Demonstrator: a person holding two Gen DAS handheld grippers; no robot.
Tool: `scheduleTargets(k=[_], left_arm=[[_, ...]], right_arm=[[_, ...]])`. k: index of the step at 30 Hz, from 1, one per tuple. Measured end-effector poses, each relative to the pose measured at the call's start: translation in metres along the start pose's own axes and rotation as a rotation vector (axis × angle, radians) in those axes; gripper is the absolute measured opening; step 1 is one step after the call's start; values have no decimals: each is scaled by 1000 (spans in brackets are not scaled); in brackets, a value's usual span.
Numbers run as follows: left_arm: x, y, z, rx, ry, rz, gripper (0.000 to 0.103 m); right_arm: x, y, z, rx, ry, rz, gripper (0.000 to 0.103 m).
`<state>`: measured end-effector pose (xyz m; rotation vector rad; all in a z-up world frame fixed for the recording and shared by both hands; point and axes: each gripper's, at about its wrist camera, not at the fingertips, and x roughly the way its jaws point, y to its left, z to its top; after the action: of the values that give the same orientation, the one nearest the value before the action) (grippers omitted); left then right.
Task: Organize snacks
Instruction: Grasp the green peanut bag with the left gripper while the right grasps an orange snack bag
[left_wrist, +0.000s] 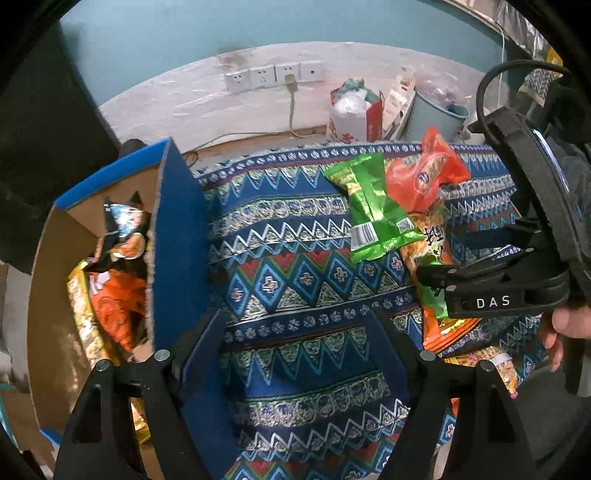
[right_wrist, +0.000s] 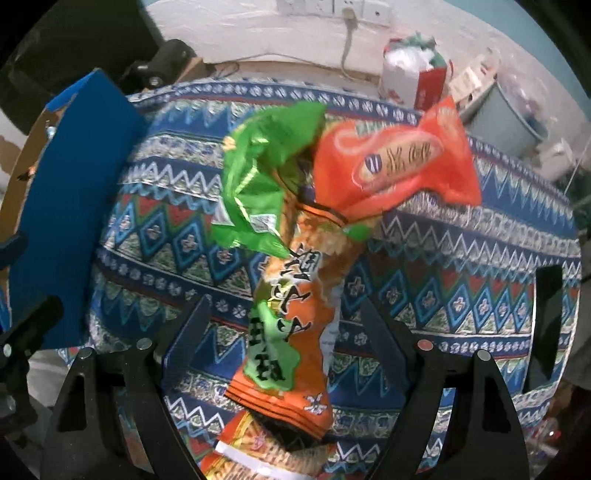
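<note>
- Patterned cloth (left_wrist: 295, 258) spreads over the middle of both views, banded with blue, white and red zigzags and diamonds.
- Sockets (left_wrist: 275, 75) sit in a row on the white wall at 12 o'clock; one has a plug, its cord (left_wrist: 292, 110) dropping to the floor.
- Red-and-white bag (left_wrist: 354, 114), stuffed full, stands at 1 o'clock beyond the cloth's far edge.
- Grey bin (left_wrist: 432, 114) stands just beside the bag, toward 2 o'clock.
- Teal wall (left_wrist: 258, 26) rises above the white band.
- Dark shape (right_wrist: 162, 62), blurred, lies at 11 o'clock in the right view.
</note>
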<state>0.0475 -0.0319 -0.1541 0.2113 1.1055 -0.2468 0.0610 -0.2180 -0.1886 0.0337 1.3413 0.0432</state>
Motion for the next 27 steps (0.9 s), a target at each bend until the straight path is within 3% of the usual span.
scheduleTargets(k=[12,13,17,20,27], left_arm=[[44,-9,5,28,69,35,80],[45,-9,7,27,72,33,80],[48,-12,17,18,73,29,79],[49,-16,28,5,61,20,80],[56,-25,57,-69,52,-43,80]], right_arm=[[40,-11,-2,-3,63,-11,82],[42,-11,-3,-11,68,-9,80],[47,-16,-11,-25,78,-8,51],[42,-28,-17,-27,65,-18,35],[23,-61,-36,1,3,-39,34]])
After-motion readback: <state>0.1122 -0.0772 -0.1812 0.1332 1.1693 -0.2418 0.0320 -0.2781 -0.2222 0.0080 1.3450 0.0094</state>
